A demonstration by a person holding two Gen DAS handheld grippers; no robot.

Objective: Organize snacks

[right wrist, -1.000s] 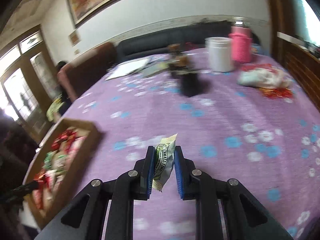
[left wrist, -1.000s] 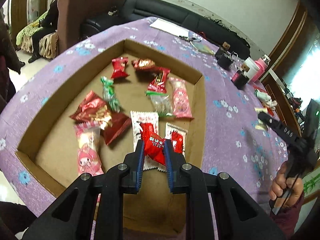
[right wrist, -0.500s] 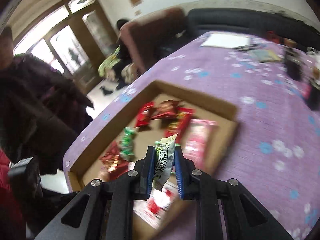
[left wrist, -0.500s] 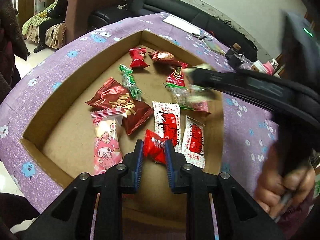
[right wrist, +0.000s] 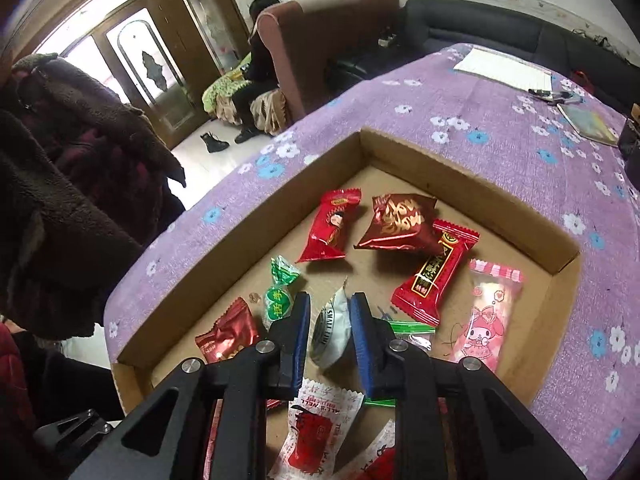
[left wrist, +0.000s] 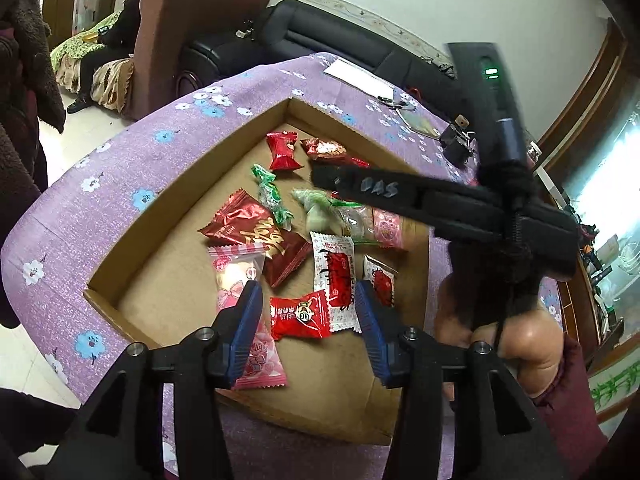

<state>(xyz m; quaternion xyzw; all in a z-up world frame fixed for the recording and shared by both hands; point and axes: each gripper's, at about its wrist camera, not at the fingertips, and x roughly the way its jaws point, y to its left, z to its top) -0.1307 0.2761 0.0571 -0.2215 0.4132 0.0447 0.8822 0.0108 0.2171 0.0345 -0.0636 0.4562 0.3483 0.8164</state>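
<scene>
A shallow cardboard box (left wrist: 168, 200) (right wrist: 472, 184) on the purple tablecloth holds several wrapped snacks. My left gripper (left wrist: 308, 312) is open above the box's near end; a red rabbit-print snack (left wrist: 300, 314) lies flat on the box floor between its fingers. My right gripper (right wrist: 330, 332) hangs over the box middle, jaws slightly apart around a white-and-green snack (right wrist: 330, 334) that rests below them. It also shows in the left wrist view (left wrist: 316, 210) under the right gripper's fingers (left wrist: 372, 190).
The table (right wrist: 500, 128) carries white paper (right wrist: 504, 68), pens and a booklet (right wrist: 588, 124) at the far end. A brown armchair (left wrist: 192, 36) and black sofa (left wrist: 360, 52) stand beyond. A person's hand (left wrist: 500, 320) holds the right gripper by the box's right wall.
My left gripper has opened and the red snack now lies in the box. My right gripper has lowered over the box middle and loosened its jaws around the white-and-green snack.
</scene>
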